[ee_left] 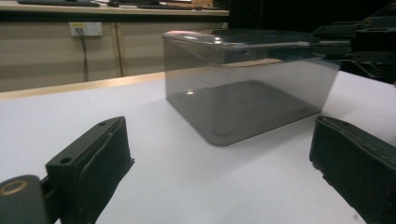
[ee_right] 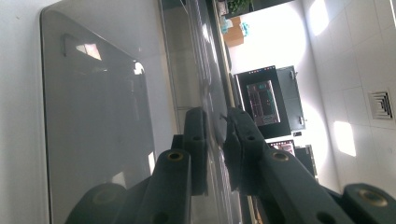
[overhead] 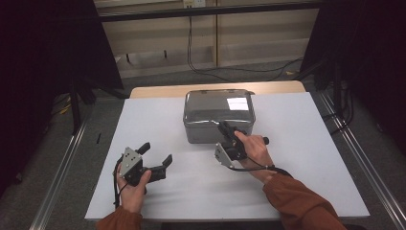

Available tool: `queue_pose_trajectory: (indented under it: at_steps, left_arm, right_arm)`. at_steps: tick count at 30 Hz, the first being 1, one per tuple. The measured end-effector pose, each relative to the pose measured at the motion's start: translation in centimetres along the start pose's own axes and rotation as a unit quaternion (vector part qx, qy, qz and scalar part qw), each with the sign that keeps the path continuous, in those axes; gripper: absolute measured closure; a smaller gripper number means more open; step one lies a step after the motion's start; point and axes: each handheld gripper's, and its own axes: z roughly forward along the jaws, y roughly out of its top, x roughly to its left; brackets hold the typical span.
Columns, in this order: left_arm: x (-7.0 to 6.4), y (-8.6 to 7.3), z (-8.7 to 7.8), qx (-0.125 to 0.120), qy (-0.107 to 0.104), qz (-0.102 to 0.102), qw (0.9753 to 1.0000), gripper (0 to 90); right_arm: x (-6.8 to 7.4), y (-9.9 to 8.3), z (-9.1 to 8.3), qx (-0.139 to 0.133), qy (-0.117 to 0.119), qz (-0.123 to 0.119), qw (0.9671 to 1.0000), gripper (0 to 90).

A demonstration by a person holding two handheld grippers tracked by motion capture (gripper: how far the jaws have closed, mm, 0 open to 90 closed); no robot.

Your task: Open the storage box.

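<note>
A smoky translucent plastic box [overhead: 210, 128] with a lid [overhead: 210, 103] stands at the back middle of the white table. My right gripper [overhead: 224, 128] is at the box's near edge, turned on its side and shut on the lid's rim. In the right gripper view the jaws [ee_right: 215, 140] pinch the thin lid edge [ee_right: 205, 60], with the box wall [ee_right: 93, 121] to their left. My left gripper [overhead: 156, 152] rests open on the table, left of and nearer than the box. Nothing lies between its fingers [ee_left: 93, 163]; the box [ee_left: 243, 93] stands ahead of them.
The white tabletop [overhead: 297, 158] has free room left, right and in front of the box. A wooden strip [overhead: 158, 90] runs along its far edge. Cables [overhead: 230, 69] lie on the floor behind, and metal rails [overhead: 364, 158] flank the table.
</note>
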Motion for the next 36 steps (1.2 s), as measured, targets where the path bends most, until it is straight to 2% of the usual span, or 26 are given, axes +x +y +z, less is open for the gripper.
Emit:
queue_pose_trajectory:
  at_steps: [2, 4, 7, 8, 9, 10, 11, 12, 13, 15, 16, 25, 29, 32, 36]
  left_arm:
    - [0.1, 0.3, 0.4, 0.006, 0.004, 0.014, 0.9999, 5.3]
    - [0.1, 0.4, 0.6, 0.005, 0.004, 0.017, 0.9998, 5.3]
    - [0.1, 0.6, 0.8, 0.006, -0.004, 0.009, 0.9999, 5.3]
    - [0.1, 0.7, 0.9, 0.002, -0.013, -0.005, 0.9999, 5.0]
    - [0.1, 1.0, 1.1, -0.016, -0.034, -0.041, 0.9985, 4.1]
    - [0.1, 1.3, 1.2, -0.014, -0.035, -0.033, 0.9987, 3.5]
    - [-0.1, 1.6, 1.3, -0.015, -0.030, -0.017, 0.9993, 3.6]
    - [-0.1, 1.6, 1.3, -0.015, -0.030, -0.017, 0.9993, 3.5]
    - [-0.4, 2.0, 1.4, -0.029, -0.038, -0.003, 0.9988, 3.1]
    - [-0.5, 2.1, 1.5, -0.029, -0.044, 0.000, 0.9986, 2.4]
    - [-0.7, 2.3, 1.8, -0.026, -0.051, 0.013, 0.9983, 2.4]
    - [-0.6, 3.1, 3.7, -0.019, -0.055, 0.021, 0.9981, 1.8]
    - [-1.1, 3.6, 4.6, -0.022, -0.060, 0.033, 0.9974, 1.8]
    - [-1.3, 3.9, 5.5, -0.021, -0.058, 0.052, 0.9967, 2.0]
    - [-1.1, 4.0, 6.2, -0.024, -0.058, 0.050, 0.9968, 2.9]
  right_arm:
    - [0.0, 0.0, 0.0, -0.002, -0.001, -0.001, 1.0000, 79.1]
    - [0.0, 0.0, 0.0, -0.003, -0.002, 0.000, 1.0000, 79.1]
    - [-0.1, 0.0, 0.1, -0.005, -0.003, 0.002, 1.0000, 79.1]
    - [-0.2, 0.0, 0.0, -0.006, -0.004, 0.002, 1.0000, 79.1]
    - [-0.2, 0.0, 0.1, -0.006, -0.004, 0.004, 1.0000, 79.1]
    - [-0.2, 0.0, 0.1, -0.007, -0.004, 0.006, 1.0000, 79.1]
    - [-0.3, 0.0, 0.1, -0.006, -0.005, 0.007, 0.9999, 79.1]
    - [-0.3, 0.0, 0.1, -0.006, -0.005, 0.007, 0.9999, 79.1]
    - [-0.4, 0.1, 0.1, -0.008, -0.007, 0.010, 0.9999, 79.1]
    - [-0.6, 0.1, 0.1, -0.011, -0.010, 0.015, 0.9998, 79.1]
    - [-0.6, 0.0, 0.1, -0.011, -0.010, 0.017, 0.9997, 79.1]
    - [-0.9, 0.0, 0.1, -0.012, -0.010, 0.018, 0.9997, 79.2]
    - [-0.9, 0.0, 0.1, -0.013, -0.009, 0.018, 0.9997, 79.2]
    - [-1.1, 0.1, 0.1, -0.013, -0.012, 0.021, 0.9996, 79.3]
    - [-1.3, 0.2, 0.1, -0.015, -0.016, 0.024, 0.9995, 79.4]
